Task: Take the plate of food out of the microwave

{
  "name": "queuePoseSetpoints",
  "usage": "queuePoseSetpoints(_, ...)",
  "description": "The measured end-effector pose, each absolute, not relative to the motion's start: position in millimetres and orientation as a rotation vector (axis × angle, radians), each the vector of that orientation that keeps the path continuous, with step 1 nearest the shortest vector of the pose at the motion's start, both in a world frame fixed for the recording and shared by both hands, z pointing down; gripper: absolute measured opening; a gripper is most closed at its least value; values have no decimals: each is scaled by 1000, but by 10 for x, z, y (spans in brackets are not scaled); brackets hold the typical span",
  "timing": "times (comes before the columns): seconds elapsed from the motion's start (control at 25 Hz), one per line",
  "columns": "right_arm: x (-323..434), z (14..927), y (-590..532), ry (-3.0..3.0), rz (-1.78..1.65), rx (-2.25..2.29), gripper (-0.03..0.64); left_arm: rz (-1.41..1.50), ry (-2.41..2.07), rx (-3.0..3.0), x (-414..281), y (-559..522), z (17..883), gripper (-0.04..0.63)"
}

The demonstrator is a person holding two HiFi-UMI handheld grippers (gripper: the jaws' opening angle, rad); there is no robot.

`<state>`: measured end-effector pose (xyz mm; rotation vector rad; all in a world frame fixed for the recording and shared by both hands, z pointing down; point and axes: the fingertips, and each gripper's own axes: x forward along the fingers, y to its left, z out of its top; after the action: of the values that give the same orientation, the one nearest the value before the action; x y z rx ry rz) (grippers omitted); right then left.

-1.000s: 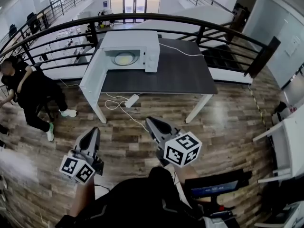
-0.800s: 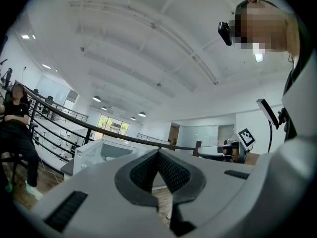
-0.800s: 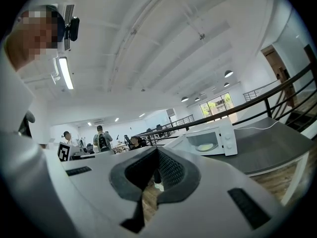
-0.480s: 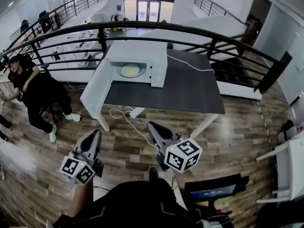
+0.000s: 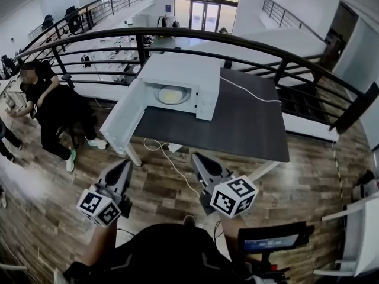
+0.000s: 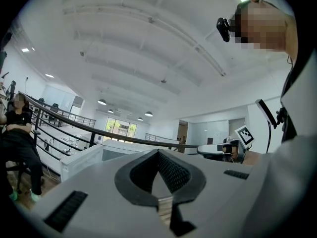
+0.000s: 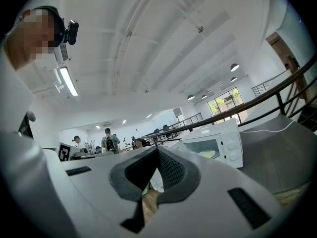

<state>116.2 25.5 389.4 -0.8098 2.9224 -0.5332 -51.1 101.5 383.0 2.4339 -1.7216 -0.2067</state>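
Observation:
A white microwave (image 5: 180,78) stands at the left end of a dark table (image 5: 243,123), its door (image 5: 121,118) swung wide open toward me. Inside it lies a plate of pale yellow food (image 5: 172,94). Both grippers hang over the wooden floor, short of the table. My left gripper (image 5: 125,165) is shut and empty, below the door's front edge. My right gripper (image 5: 198,157) is also shut and empty, just before the table's near edge. In the right gripper view the microwave (image 7: 215,145) and the plate (image 7: 208,153) lie ahead at the right of the shut gripper (image 7: 158,150).
A black railing (image 5: 249,40) curves behind the table. A person (image 5: 50,99) sits at the left by the railing. A white cable (image 5: 169,155) hangs from the table to the floor. A stand with a screen (image 5: 272,238) is at my lower right.
The table and microwave have come nearer and larger in the head view. Both grippers have travelled forward toward the table, still shut.

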Motion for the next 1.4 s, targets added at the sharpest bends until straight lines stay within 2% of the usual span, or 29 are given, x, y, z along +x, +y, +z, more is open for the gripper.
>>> queuePoseSetpoints(0.72, 1433, 3972, -644, 2976, -547, -613, 0, -198, -1865, 2338, -134, 274, 3888, 5)
queuePoseSetpoints(1.4, 1253, 3864, -950, 2964, -574, -622, 0, -182, -1869, 2340, -294, 24, 3731, 5)
